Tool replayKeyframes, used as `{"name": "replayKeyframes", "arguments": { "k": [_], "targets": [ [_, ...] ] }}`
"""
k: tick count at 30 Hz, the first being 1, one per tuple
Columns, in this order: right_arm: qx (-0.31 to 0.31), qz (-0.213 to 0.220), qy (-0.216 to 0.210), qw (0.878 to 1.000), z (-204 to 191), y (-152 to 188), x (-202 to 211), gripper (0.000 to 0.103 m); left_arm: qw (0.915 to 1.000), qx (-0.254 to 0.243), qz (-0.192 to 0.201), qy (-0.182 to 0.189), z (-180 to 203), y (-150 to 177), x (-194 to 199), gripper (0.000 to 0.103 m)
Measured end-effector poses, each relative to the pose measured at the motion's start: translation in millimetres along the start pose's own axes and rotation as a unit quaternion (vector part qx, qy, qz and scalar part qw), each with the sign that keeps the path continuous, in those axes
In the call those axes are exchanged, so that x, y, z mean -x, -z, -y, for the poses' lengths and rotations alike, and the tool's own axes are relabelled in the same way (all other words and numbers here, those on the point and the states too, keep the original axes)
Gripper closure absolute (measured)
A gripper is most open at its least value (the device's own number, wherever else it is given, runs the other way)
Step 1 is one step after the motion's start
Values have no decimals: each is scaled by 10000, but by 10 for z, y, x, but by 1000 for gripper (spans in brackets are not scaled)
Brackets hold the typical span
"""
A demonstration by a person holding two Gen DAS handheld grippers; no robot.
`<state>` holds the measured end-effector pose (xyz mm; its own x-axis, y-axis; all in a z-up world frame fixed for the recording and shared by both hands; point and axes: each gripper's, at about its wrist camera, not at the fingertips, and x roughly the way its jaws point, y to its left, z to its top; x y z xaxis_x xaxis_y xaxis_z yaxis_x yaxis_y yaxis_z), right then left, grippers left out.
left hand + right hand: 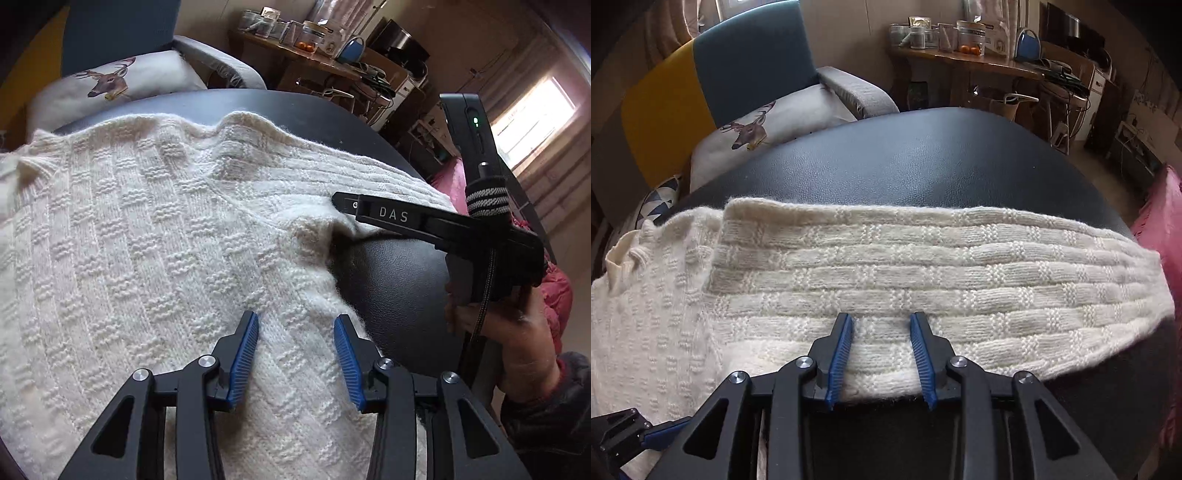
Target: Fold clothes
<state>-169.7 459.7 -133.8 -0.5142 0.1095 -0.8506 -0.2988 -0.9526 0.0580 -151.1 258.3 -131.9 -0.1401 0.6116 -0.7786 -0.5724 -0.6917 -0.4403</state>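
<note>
The left gripper (pixel 297 319) has its jaws apart, poised over the body of the cream knitted sweater (pixel 147 236) near its right-hand edge, clamping nothing. The right gripper (pixel 881 319) also has its jaws apart, straddling the near edge of the sweater's sleeve (pixel 923 269), which extends sideways across the black leather surface (pixel 905 158). The sweater lies spread flat on this surface. Beyond it stand an armchair (pixel 757 62) holding a deer-print cushion (pixel 753 129) and a cluttered wooden table (pixel 964 61).
</note>
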Motion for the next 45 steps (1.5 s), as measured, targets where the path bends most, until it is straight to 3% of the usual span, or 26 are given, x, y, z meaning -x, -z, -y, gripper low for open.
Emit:
{"name": "replayKeyframes", "arguments": {
  "k": [2,6,8,10,12,14,17,18,20,21,23,26,29,31,35,38,39,40,41,42,43,45],
  "targets": [
    [63,46,15,10000,11,16,29,70,9986,442,230,175,-126,53,272,61],
    [143,221,40,9996,-140,57,277,69,9898,1081,902,-240,-570,442,1086,60],
    [192,403,-411,9982,-419,107,458,68,9791,1587,1109,-623,-933,750,1496,60],
    [454,366,-992,9934,-815,228,596,67,9595,2262,1313,-1050,-1400,1182,1931,60],
    [799,251,-1559,9842,-1241,399,731,66,9316,2932,1524,-1514,-1858,1666,2387,60],
    [1178,77,-2125,9700,-1708,659,873,66,8949,3555,1752,-2052,-2242,2209,2851,60],
    [1793,-196,-2767,9439,-2437,1053,1057,65,8296,4420,2079,-2705,-2730,3029,3476,60],
    [2015,-274,-2887,9356,-2678,1186,1104,65,8046,4692,2180,-2913,-2892,3303,3684,60],
    [2434,-401,-2957,9229,-3121,1374,1170,64,7627,5135,2263,-3215,-3140,3742,4030,59],
    [2587,-455,-2968,9181,-3286,1443,1180,64,7484,5305,2325,-3231,-3252,3920,4173,59],
    [2846,-563,-3000,9087,-3598,1568,1202,64,7347,5567,2449,-3004,-3467,4144,4361,54],
    [3015,-646,-2999,9027,-3836,1677,1240,64,7364,5632,2567,-2730,-3736,4199,4456,51],
    [3077,-694,-2885,9040,-3975,1720,1231,64,7506,5549,2615,-2455,-3982,4086,4425,49],
    [3069,-706,-2814,9064,-4012,1713,1204,64,7555,5518,2578,-2412,-4113,3985,4375,47],
    [3046,-749,-2714,9099,-4051,1692,1151,64,7792,5220,2369,-2534,-4230,3739,4261,26],
    [3035,-729,-2700,9108,-4075,1675,1155,64,7993,4886,2002,-2869,-4255,3585,4201,21],
    [3033,-714,-2701,9110,-4085,1662,1152,64,8045,4721,1856,-3089,-4233,3525,4153,24],
    [3034,-699,-2696,9112,-4094,1642,1142,64,8089,4552,1708,-3306,-4210,3464,4105,48],
    [3038,-685,-2686,9115,-4107,1621,1131,64,8111,4486,1683,-3354,-4198,3431,4087,84],
    [3039,-669,-2673,9120,-4116,1592,1118,64,8121,4495,1745,-3285,-4193,3416,4091,91],
    [3036,-647,-2654,9128,-4122,1551,1103,64,8130,4505,1807,-3216,-4189,3402,4094,92],
    [3042,-553,-2602,9147,-4131,1441,1083,64,8010,4462,2153,-3361,-4107,3378,4207,93]
  ]
}}
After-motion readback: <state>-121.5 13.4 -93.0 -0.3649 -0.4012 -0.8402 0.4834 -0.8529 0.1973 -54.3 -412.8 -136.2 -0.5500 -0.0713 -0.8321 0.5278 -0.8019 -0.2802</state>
